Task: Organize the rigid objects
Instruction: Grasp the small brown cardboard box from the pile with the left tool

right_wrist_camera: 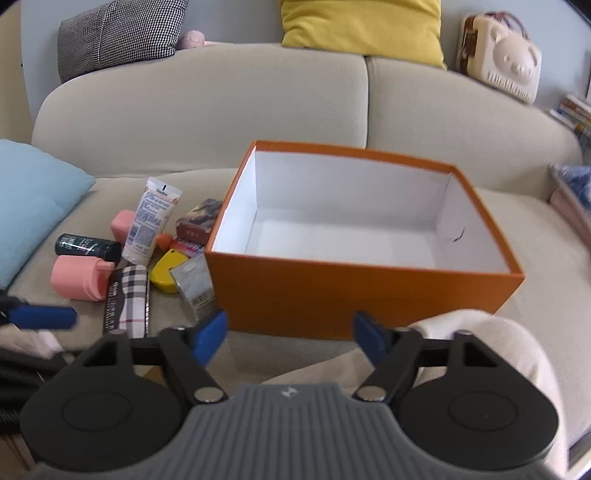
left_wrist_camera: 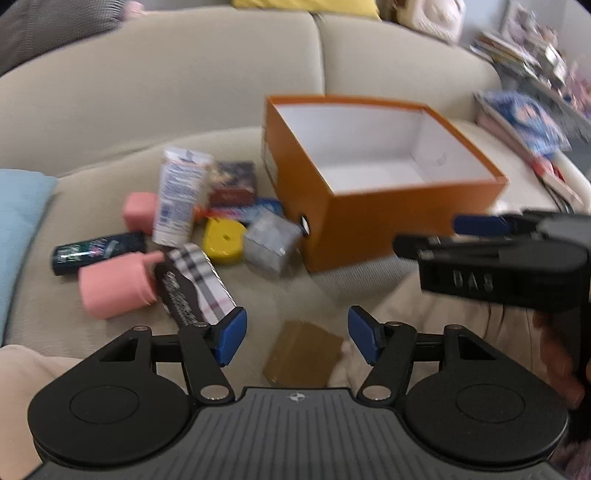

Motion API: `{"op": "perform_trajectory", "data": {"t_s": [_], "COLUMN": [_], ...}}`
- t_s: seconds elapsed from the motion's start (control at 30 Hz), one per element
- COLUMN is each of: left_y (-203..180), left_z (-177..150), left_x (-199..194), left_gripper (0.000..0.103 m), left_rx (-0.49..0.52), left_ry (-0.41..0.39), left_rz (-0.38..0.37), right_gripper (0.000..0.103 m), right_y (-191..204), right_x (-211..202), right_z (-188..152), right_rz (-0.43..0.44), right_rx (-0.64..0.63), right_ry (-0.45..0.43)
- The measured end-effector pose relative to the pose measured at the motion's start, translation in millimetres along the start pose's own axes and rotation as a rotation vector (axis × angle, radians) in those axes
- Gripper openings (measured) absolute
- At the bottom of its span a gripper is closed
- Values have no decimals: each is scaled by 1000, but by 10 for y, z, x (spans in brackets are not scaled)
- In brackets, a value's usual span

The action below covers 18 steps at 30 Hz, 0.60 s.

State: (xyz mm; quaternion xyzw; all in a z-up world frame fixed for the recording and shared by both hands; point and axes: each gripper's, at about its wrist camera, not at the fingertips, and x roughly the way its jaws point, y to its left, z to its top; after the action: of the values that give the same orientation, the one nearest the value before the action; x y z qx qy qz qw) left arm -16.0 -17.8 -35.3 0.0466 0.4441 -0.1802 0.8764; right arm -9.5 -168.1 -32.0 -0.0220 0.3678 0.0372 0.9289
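Observation:
An open orange box (left_wrist_camera: 369, 229) (right_wrist_camera: 362, 291) with a white, empty inside stands on the beige sofa seat. Left of it lies a pile: a white tube (left_wrist_camera: 179, 195) (right_wrist_camera: 149, 221), a pink container (left_wrist_camera: 114, 288) (right_wrist_camera: 79, 277), a plaid box (left_wrist_camera: 199, 288) (right_wrist_camera: 129, 299), a yellow round thing (left_wrist_camera: 223, 240) (right_wrist_camera: 166, 275), a silver-grey box (left_wrist_camera: 271, 243) (right_wrist_camera: 194, 288), a dark bottle (left_wrist_camera: 96, 253) (right_wrist_camera: 86, 245). A brown cardboard piece (left_wrist_camera: 303, 354) lies just ahead of my open, empty left gripper (left_wrist_camera: 297, 334). My right gripper (right_wrist_camera: 290, 334) is open and empty before the box's near wall.
The sofa backrest (right_wrist_camera: 221, 96) rises behind. A light blue cushion (right_wrist_camera: 33, 195) lies at the left, a yellow cushion (right_wrist_camera: 362, 22) and a checked one (right_wrist_camera: 118, 33) behind. Books and clutter (left_wrist_camera: 528, 122) sit at the right. The person's leg (right_wrist_camera: 480, 354) is near the right gripper.

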Motion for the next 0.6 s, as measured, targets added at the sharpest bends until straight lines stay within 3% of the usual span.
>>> {"op": "perform_trajectory", "data": {"t_s": [0.13,0.33,0.6], "left_y": [-94,-146,-202], "left_z": [-28,-49,-44], "left_x": [162,447,702], "left_gripper": [75,75,77], "left_rx": [61,90,122], "left_ry": [70,196,288], "left_rz": [-21,-32,4], "right_gripper": [51,49,50], "right_y": [-41,-78,-83], "right_x": [81,206,333], "right_z": [-20,-55,-68], "right_rz": [41,103,140], "right_rx": [21,53,66], "right_ry": [40,96,122]}}
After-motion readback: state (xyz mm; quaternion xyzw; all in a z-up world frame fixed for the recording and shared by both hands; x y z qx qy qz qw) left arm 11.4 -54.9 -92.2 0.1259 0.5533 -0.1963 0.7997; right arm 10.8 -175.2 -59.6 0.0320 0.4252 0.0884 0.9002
